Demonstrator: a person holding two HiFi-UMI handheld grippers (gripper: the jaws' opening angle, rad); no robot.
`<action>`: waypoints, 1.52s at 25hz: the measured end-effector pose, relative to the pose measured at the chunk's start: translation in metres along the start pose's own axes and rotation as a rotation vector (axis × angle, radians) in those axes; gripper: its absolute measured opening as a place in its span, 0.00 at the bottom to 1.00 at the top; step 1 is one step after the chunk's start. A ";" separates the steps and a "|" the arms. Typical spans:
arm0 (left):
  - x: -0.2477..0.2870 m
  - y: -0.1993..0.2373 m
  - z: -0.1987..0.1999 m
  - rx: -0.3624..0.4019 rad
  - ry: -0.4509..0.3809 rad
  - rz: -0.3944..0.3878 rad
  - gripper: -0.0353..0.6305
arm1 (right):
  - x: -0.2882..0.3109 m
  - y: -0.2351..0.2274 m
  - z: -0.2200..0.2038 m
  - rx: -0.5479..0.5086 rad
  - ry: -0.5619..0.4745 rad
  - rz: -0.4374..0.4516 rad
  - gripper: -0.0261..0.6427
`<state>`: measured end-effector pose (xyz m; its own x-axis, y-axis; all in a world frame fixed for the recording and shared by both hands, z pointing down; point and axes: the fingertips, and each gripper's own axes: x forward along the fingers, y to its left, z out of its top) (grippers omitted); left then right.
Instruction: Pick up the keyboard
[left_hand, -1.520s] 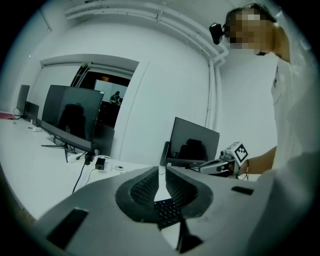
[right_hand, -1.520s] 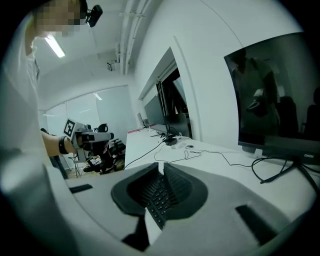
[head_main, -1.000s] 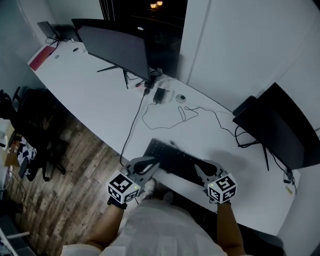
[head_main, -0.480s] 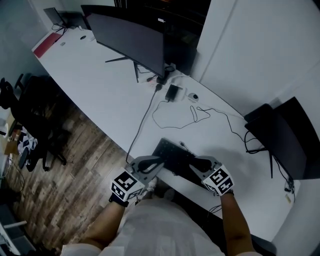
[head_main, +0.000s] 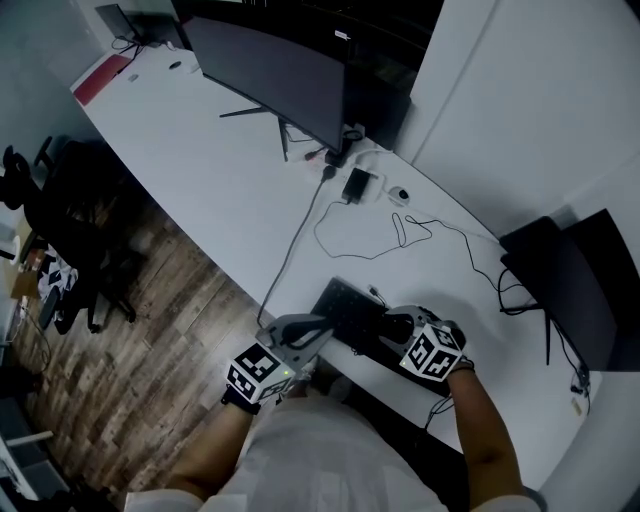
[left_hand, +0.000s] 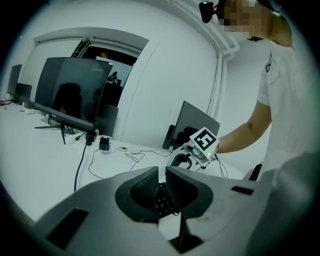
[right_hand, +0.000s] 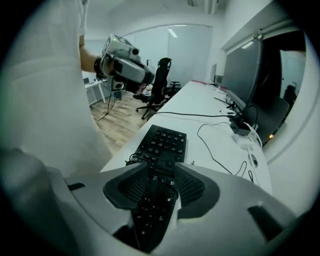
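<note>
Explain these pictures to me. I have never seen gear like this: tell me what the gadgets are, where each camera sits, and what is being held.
There is no robot: a person holds a hand-worked two-jaw gripper in each hand, and the patterned cubes belong to them. The head view comes from a camera on the person's head, looking down on a white desk with a black keyboard, cables and a monitor. The other two cameras ride on the grippers and look along their jaws. The left gripper is shut, tips at one end of the keyboard; whether it pinches it I cannot tell. The right gripper has just been opening its jaws; they stand apart with the keyboard's other end between them, unclamped.
</note>
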<state>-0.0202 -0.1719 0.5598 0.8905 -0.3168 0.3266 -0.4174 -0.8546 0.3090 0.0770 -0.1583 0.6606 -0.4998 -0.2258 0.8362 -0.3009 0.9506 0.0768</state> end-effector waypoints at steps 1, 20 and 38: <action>0.000 0.001 -0.001 -0.001 0.005 0.000 0.11 | 0.004 0.001 -0.002 -0.035 0.020 0.014 0.30; 0.007 0.018 -0.013 -0.044 0.040 0.012 0.12 | 0.051 0.010 -0.018 -0.595 0.286 0.215 0.34; 0.003 0.007 -0.023 -0.027 0.068 -0.009 0.12 | 0.062 0.021 -0.021 -0.763 0.396 0.261 0.13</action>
<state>-0.0246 -0.1691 0.5831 0.8803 -0.2795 0.3834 -0.4150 -0.8454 0.3364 0.0571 -0.1482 0.7256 -0.1181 -0.0272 0.9926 0.4746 0.8765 0.0805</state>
